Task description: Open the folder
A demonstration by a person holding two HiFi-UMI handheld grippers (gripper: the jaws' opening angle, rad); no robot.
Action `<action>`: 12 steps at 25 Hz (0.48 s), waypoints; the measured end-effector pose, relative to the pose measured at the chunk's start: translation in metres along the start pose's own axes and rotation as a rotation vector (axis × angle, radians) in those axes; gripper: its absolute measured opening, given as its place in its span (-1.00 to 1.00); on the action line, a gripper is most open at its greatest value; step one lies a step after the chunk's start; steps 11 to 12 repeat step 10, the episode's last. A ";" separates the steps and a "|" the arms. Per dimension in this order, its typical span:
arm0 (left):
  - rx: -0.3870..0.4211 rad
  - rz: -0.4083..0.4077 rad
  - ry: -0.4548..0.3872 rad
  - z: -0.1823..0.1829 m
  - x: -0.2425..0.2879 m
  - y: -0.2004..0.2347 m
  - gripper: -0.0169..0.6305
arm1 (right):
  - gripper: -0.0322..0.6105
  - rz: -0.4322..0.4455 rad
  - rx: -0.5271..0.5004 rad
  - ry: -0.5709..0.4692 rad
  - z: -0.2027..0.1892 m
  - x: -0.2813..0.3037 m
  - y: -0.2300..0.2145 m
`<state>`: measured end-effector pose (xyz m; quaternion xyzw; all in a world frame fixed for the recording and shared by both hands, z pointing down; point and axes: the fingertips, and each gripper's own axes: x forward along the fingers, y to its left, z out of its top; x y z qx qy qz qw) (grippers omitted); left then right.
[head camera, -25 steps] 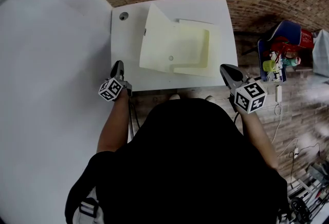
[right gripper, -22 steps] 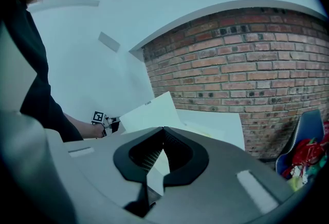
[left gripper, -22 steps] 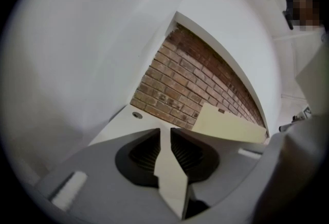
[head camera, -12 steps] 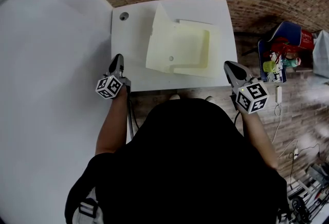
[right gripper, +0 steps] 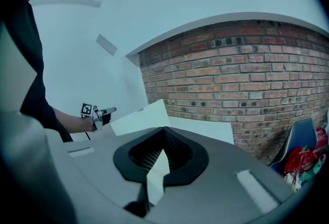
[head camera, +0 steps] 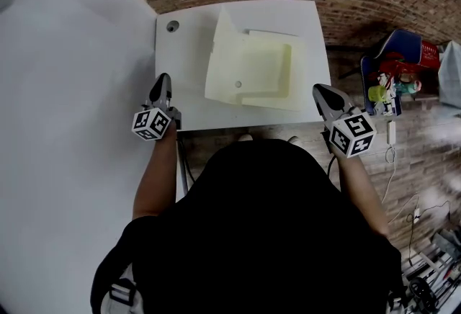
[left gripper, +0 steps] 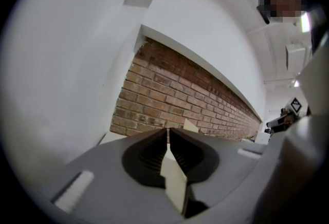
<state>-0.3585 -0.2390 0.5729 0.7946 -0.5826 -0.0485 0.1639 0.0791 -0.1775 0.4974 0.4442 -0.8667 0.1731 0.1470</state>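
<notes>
The left gripper [left gripper: 168, 130] has its jaws pressed together with nothing between them, and the right gripper [right gripper: 163, 129] is closed and empty too. Each carries a marker cube [head camera: 151, 124] printed with black-and-white square patterns, not letters. In the head view both hands sit at the near edge of the white table [head camera: 184, 53], the left at its left corner on a bare forearm, the right at the right corner. Between them, further in, lies the pale yellow folder [head camera: 248, 75], its left flap raised.
</notes>
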 end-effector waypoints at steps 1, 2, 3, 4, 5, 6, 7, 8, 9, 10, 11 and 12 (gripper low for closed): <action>0.007 -0.005 -0.003 0.004 0.001 -0.003 -0.90 | -0.89 0.000 0.000 -0.003 0.001 0.000 -0.001; 0.014 -0.007 -0.003 0.007 0.002 -0.005 -0.90 | -0.89 0.000 0.000 -0.005 0.001 -0.001 -0.002; 0.019 -0.008 -0.003 0.010 0.003 -0.008 -0.91 | -0.89 0.000 0.001 -0.006 0.001 -0.002 -0.003; 0.022 -0.010 -0.004 0.012 0.004 -0.010 -0.93 | -0.89 -0.001 0.001 -0.008 0.001 -0.003 -0.004; 0.025 -0.013 -0.006 0.014 0.004 -0.013 -0.94 | -0.89 -0.002 0.002 -0.010 0.001 -0.004 -0.004; 0.027 -0.018 -0.008 0.016 0.005 -0.016 -0.94 | -0.89 -0.003 0.004 -0.013 0.002 -0.006 -0.005; 0.030 -0.023 -0.009 0.018 0.005 -0.019 -0.94 | -0.89 -0.003 0.005 -0.015 0.002 -0.007 -0.006; 0.033 -0.028 -0.009 0.020 0.005 -0.022 -0.94 | -0.89 -0.004 0.006 -0.018 0.003 -0.008 -0.007; 0.035 -0.033 -0.010 0.022 0.005 -0.025 -0.94 | -0.89 -0.004 0.007 -0.020 0.004 -0.009 -0.008; 0.038 -0.039 -0.011 0.024 0.005 -0.028 -0.94 | -0.89 -0.004 0.008 -0.023 0.004 -0.011 -0.009; 0.038 -0.039 -0.011 0.024 0.005 -0.028 -0.94 | -0.89 -0.004 0.008 -0.023 0.004 -0.011 -0.009; 0.038 -0.039 -0.011 0.024 0.005 -0.028 -0.94 | -0.89 -0.004 0.008 -0.023 0.004 -0.011 -0.009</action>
